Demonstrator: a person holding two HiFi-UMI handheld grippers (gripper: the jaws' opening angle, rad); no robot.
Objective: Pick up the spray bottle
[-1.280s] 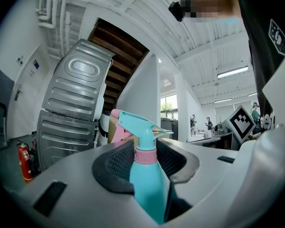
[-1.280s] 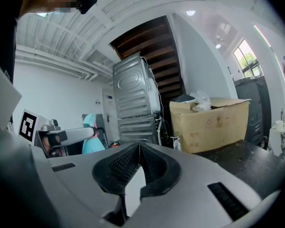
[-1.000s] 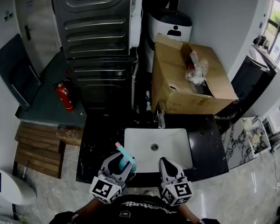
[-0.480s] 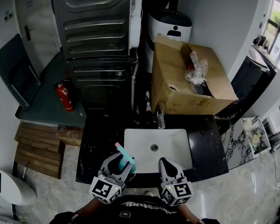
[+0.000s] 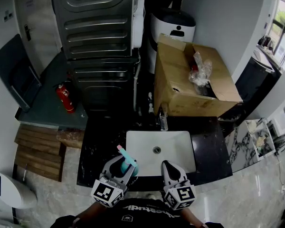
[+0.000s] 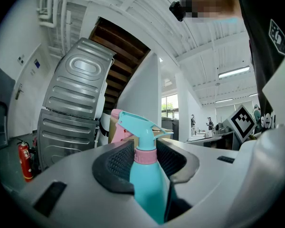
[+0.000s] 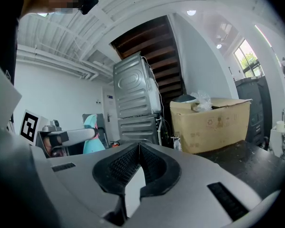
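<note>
Left gripper view: left gripper has its pads closed on the spray bottle, clamping the teal body just under the pink collar. The narrow shoulder keeps the bottle from slipping down. Bottle upright, nozzle pointing away, so nothing spills and the trigger is clear of the pads.

Right gripper view: right gripper has its jaws pressed together with nothing between them. Idle, parked beside the left one, out of the way.

Head view: both grippers held close to the person's body, over the near edge of the white sink. Bottle sits over the near-left corner of the sink. It looks lifted off the black counter, so the pick is likely done, but the bottle's base is hidden.

Farther back: faucet, open cardboard box, tall grey appliance stack, fire extinguisher on the floor at left.
</note>
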